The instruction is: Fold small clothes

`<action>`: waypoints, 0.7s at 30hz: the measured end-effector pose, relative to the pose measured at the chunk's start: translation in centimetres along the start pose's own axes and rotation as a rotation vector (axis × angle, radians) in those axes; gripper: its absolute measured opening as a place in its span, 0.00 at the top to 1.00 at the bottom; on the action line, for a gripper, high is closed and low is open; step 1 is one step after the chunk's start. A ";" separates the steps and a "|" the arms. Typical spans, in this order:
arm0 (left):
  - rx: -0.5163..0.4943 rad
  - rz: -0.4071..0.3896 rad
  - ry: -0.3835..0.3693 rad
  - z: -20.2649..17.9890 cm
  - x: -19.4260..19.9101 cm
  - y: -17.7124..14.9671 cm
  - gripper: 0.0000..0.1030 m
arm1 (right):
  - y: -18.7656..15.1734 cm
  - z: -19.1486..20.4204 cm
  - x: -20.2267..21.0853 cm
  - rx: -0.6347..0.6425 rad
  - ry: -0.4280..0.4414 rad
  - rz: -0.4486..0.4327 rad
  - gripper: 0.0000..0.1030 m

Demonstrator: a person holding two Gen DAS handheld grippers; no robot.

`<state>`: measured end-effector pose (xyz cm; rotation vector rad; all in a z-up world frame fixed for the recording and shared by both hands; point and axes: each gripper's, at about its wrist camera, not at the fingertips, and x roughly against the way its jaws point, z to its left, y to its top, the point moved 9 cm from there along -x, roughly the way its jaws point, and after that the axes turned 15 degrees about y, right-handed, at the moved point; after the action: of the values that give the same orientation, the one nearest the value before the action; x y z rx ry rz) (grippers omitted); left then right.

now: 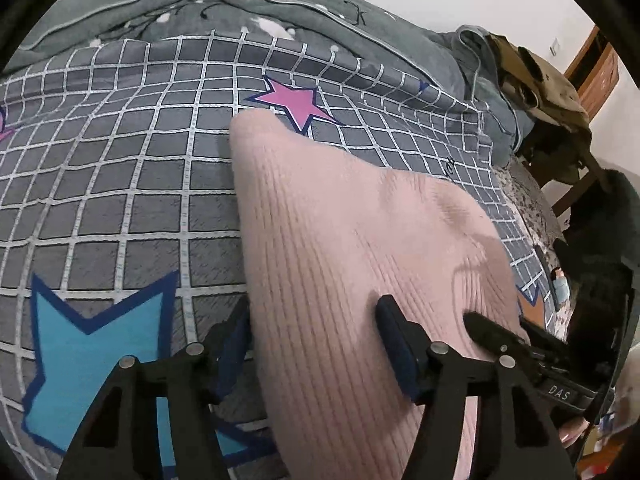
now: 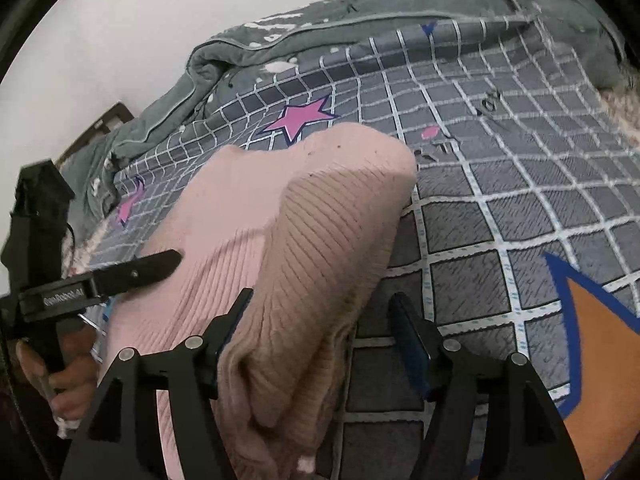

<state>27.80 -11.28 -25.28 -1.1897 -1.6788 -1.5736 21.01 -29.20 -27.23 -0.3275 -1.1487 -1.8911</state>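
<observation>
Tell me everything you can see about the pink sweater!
The pink sweater is a soft, ribbed knit, pale pink, lying rumpled and partly folded on the grey checked bedsheet with stars. One end bulges up near a pink star. The left gripper and right gripper both straddle its near edges, fingers open, fabric between them but not pinched.

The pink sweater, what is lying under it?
The pink sweater lies on a grey checked bedsheet printed with stars. Whatever is directly beneath it is covered.
</observation>
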 end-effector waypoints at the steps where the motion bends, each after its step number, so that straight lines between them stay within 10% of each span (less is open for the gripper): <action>1: 0.003 -0.002 -0.003 -0.1 -0.1 0.1 0.46 | 0.0 -0.2 -0.1 -0.021 0.016 0.001 0.37; 4: -0.003 -0.029 0.013 -0.2 0.3 0.3 0.55 | 0.0 0.1 -0.4 -0.025 0.037 0.011 0.38; 8: -0.034 -0.087 0.045 -0.3 1.5 1.0 0.63 | 0.4 1.4 -0.7 -0.067 0.131 0.013 0.67; 21: 0.034 -0.210 0.154 7.8 5.9 4.8 0.65 | 4.2 9.7 -3.6 0.076 0.171 -0.054 0.73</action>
<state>30.63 -2.73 -19.17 -0.8742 -1.7669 -1.7069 24.44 -20.12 -21.68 -0.0912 -1.1204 -1.8770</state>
